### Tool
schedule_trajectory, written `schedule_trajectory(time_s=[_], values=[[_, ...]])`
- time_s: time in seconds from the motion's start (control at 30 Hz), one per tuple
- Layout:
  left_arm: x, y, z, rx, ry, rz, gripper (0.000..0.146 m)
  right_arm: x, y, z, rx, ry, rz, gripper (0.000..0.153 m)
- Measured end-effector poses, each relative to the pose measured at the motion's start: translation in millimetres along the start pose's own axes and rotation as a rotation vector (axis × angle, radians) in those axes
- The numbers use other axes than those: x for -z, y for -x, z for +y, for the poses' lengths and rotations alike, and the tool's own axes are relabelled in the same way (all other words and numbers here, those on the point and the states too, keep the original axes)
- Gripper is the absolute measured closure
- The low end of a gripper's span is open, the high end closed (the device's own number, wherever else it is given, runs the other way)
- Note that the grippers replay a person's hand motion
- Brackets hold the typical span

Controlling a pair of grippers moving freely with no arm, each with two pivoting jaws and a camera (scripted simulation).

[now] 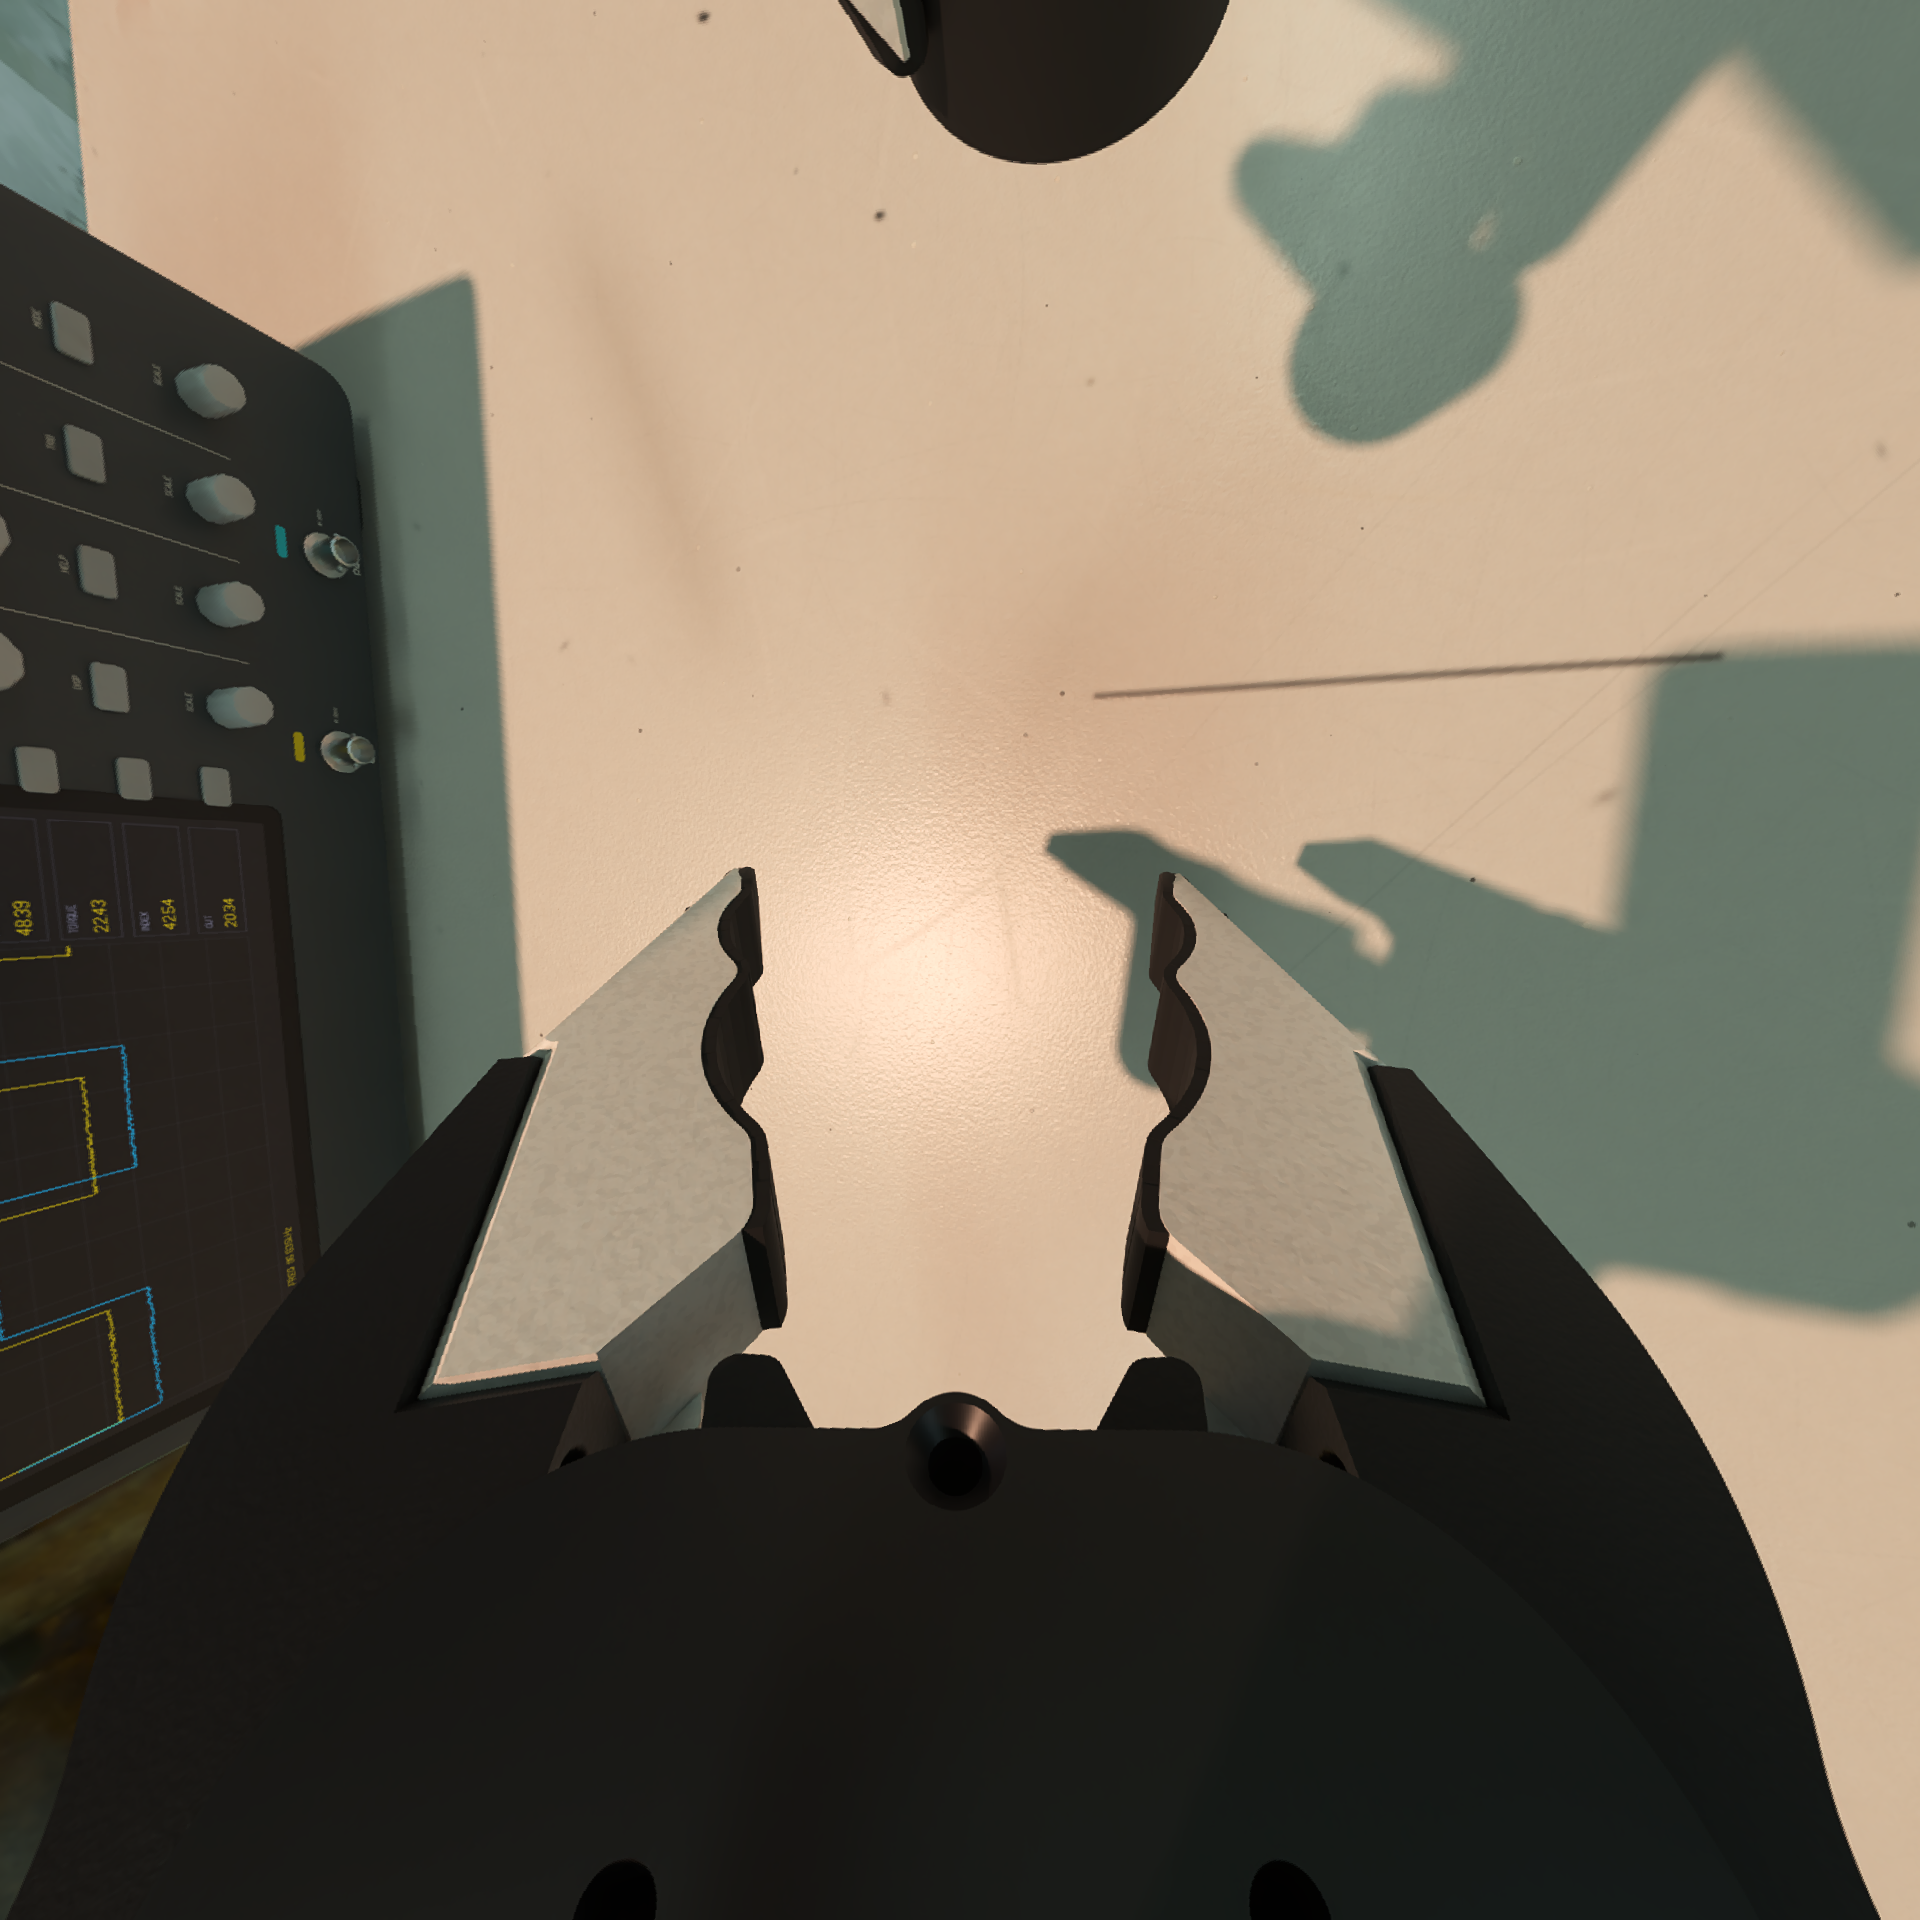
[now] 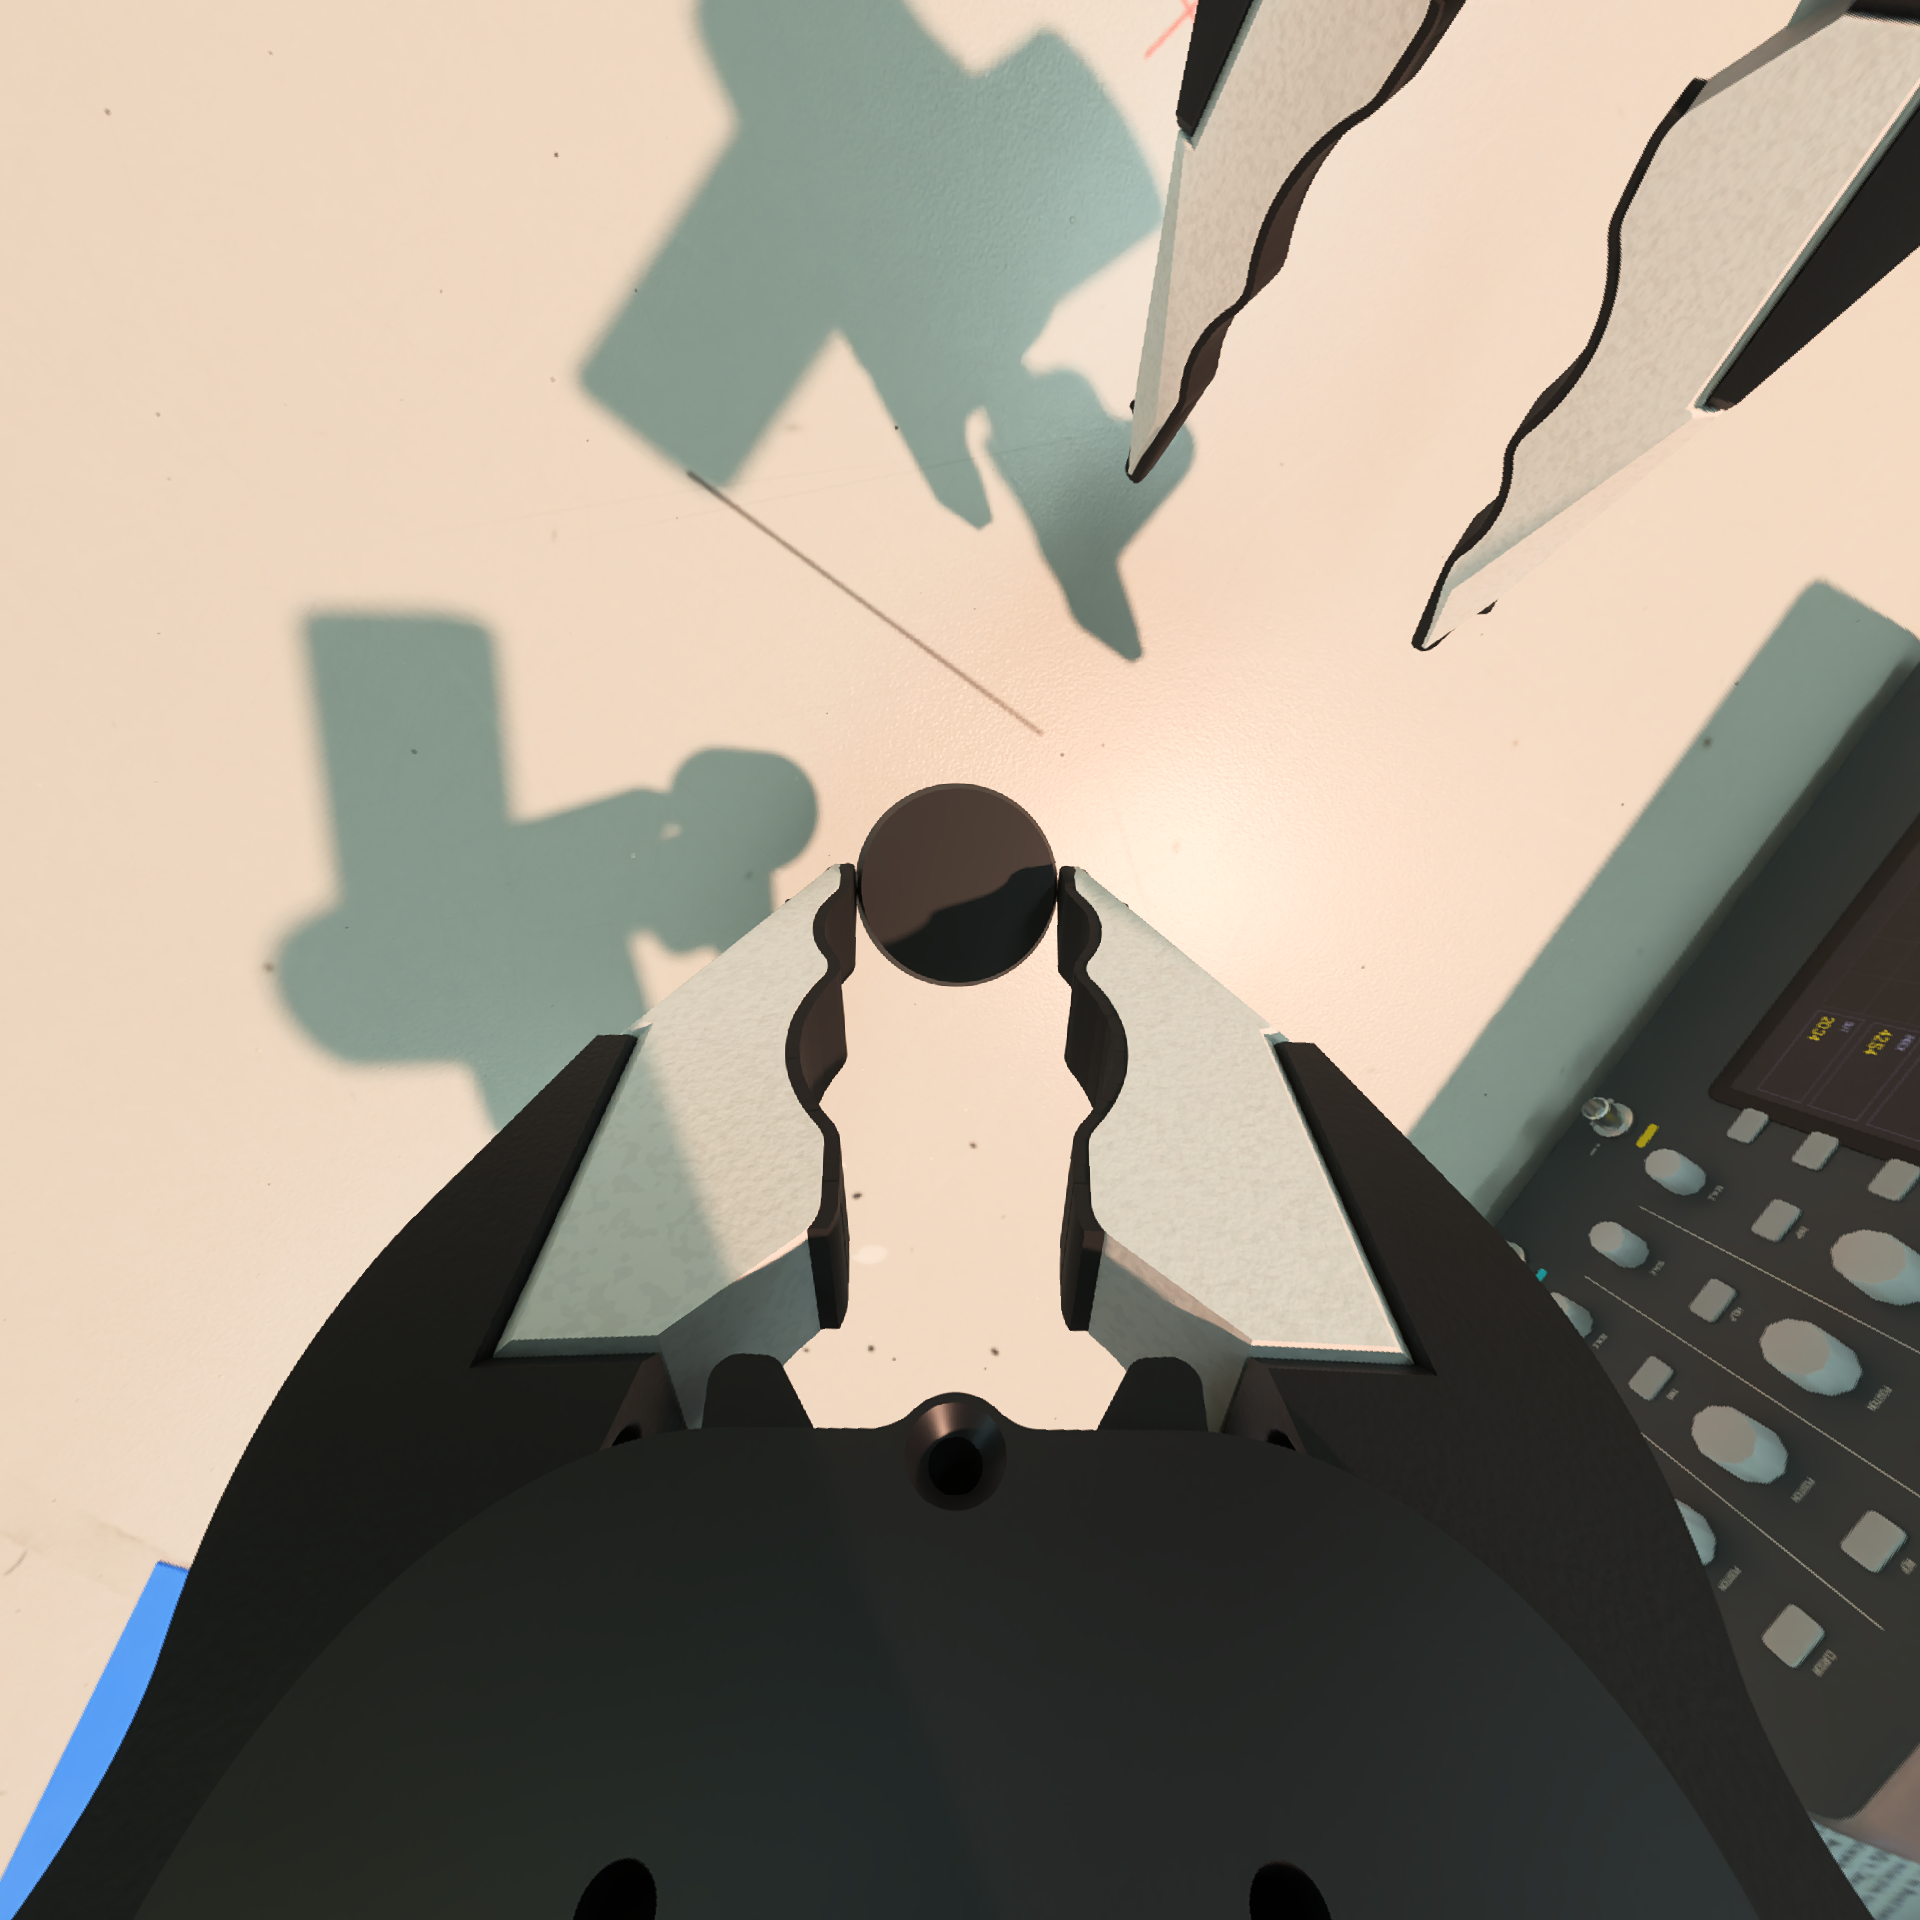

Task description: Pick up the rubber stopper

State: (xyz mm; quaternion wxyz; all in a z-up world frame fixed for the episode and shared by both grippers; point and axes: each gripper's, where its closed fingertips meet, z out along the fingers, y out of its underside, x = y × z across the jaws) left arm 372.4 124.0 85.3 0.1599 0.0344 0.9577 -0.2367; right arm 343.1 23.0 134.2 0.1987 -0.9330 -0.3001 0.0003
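The rubber stopper is a black round plug. My right gripper is shut on it, pinching it between the very tips of its fingers above the cream table. The shadow of gripper and stopper falls well off to the left. My left gripper is open and empty, pointing down at bare table. In the left wrist view the stopper shows at the top edge with one right fingertip beside it. In the right wrist view the left gripper hangs open at the upper right, apart from the stopper.
A dark instrument with a screen, grey knobs and buttons lies flat on the table left of my left gripper, and it shows at the lower right of the right wrist view. A thin dark line marks the table. A blue edge sits at the lower left.
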Motion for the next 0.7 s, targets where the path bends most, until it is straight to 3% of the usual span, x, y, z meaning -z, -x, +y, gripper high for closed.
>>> schedule_trajectory(time_s=[0.37, 0.7], values=[[0.9, -0.4, 0.2, -0.001, -0.005, -0.003, 0.071, -0.1, -0.9, 3.0, -0.111, -0.131, -0.046, 0.114], [0.8, -0.8, 0.2, -0.004, -0.005, 0.011, 0.071, -3.1, 2.2, 2.2, -0.025, -0.055, -0.011, 0.114]])
